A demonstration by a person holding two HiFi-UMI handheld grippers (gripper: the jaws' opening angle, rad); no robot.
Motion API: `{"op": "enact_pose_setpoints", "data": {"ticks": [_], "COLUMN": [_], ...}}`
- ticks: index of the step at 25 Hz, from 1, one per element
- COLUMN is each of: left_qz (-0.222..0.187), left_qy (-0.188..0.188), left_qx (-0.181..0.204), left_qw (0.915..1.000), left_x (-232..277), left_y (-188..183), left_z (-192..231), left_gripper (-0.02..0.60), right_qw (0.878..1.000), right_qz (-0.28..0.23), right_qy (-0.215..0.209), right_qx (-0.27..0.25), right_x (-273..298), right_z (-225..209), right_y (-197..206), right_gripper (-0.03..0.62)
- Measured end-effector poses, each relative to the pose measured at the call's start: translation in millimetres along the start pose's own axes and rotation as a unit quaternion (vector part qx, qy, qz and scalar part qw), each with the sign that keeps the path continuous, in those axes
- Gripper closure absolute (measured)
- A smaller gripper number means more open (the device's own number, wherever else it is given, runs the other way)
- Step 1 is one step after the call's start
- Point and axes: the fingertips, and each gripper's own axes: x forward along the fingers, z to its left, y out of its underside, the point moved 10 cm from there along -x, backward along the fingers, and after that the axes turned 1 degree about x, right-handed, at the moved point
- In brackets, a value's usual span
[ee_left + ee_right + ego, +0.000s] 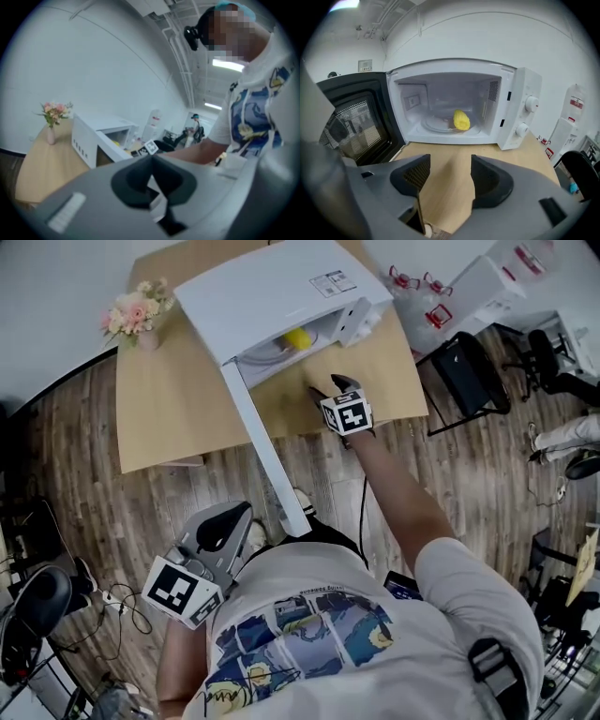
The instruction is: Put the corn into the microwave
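The yellow ear of corn [461, 120] lies inside the white microwave oven [454, 70], on the round glass turntable [438, 124], a little right of the middle of the chamber. In the head view the corn [296, 337] shows as a small yellow spot at the top centre of the frame, under the roof of the microwave oven [281, 292]. The dark-windowed microwave door [351, 122] stands wide open at the left of the right gripper view, and two round white knobs [529, 104] sit on the panel at the right. The right gripper [450, 161] is over the light wooden table [445, 187] just in front of the opening, its jaws apart with only the tabletop between them; it is clear of the corn. In the head view this right gripper [330, 387] is at the upper centre, near the oven. The left gripper [225, 521] is at the lower left, over the wooden plank floor [75, 474] and well apart from the table [169, 409]. In its own view the left gripper [152, 164] has its jaws pressed together and holds nothing. A small vase of pink flowers [141, 310] stands at the upper left corner of the table.
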Motion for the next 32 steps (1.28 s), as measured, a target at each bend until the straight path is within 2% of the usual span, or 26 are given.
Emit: {"op": "enact_pose_setpoints", "data": {"ticks": [7, 16, 23, 32], "left_qz": [-0.003, -0.014, -0.016, -0.014], "left_qy": [0.022, 0.041, 0.059, 0.095], "left_qx": [0.012, 0.017, 0.002, 0.010], "left_qw": [0.9997, 0.9989, 0.9981, 0.9953], "left_x": [-26, -64, -87, -91], "left_y": [7, 26, 50, 65], "left_z": [5, 14, 20, 13], "left_gripper": [0.572, 0.572, 0.572, 0.572], "right_qw": [1.000, 0.998, 0.996, 0.995], "right_qz": [-0.015, -0.037, -0.053, -0.073], "right_qy": [0.007, 0.021, 0.026, 0.020], "right_qx": [0.023, 0.043, 0.060, 0.060], "right_x": [-53, -133, -199, -257], "right_z": [33, 84, 124, 173], "right_y": [19, 42, 52, 55], "right_gripper": [0.341, 0.429, 0.553, 0.582]}}
